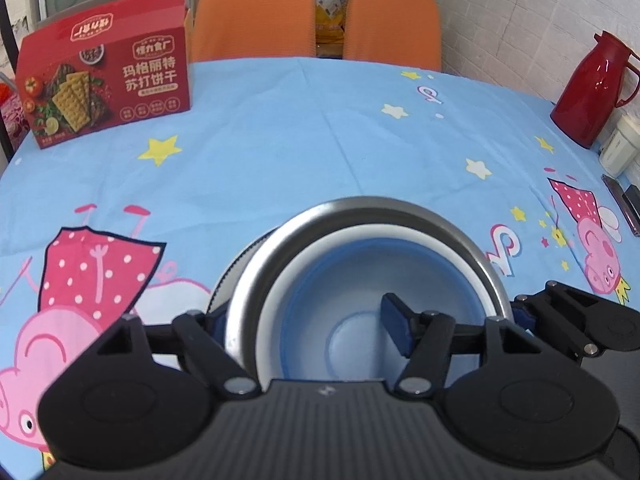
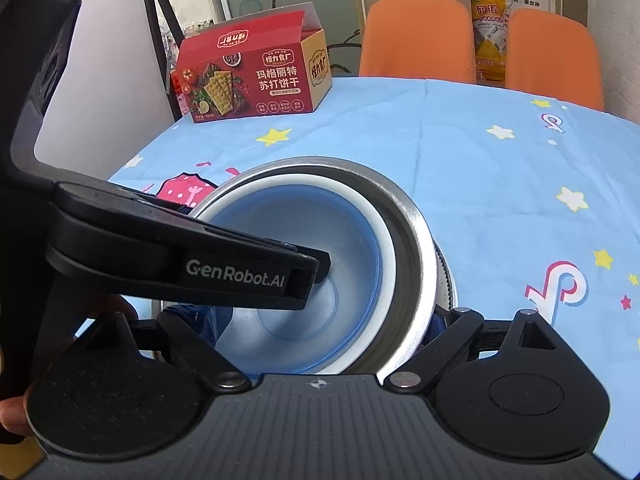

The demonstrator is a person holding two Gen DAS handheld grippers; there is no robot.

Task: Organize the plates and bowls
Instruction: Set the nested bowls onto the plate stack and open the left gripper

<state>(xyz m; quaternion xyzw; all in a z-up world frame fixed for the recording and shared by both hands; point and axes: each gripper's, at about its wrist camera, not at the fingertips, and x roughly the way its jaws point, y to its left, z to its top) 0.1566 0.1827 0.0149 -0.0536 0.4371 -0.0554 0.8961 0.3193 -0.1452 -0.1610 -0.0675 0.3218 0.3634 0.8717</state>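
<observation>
A white bowl with a blue inside (image 1: 352,276) sits nested in a steel bowl (image 1: 256,272), which rests on a plate whose ribbed rim (image 1: 228,276) shows at the left. The stack stands on the blue tablecloth. My left gripper (image 1: 304,332) straddles the near left rim of the stack, one finger (image 1: 394,328) inside the bowl and the other outside. My right gripper (image 2: 324,320) straddles the near right rim of the same stack (image 2: 404,240), its fingers mostly hidden. The left gripper's finger (image 2: 256,276) reaches into the bowl in the right wrist view.
A red cracker box (image 1: 108,80) stands at the table's far left. A red jug (image 1: 592,88) and small items sit at the far right edge. Two orange chairs (image 1: 256,16) stand behind the table.
</observation>
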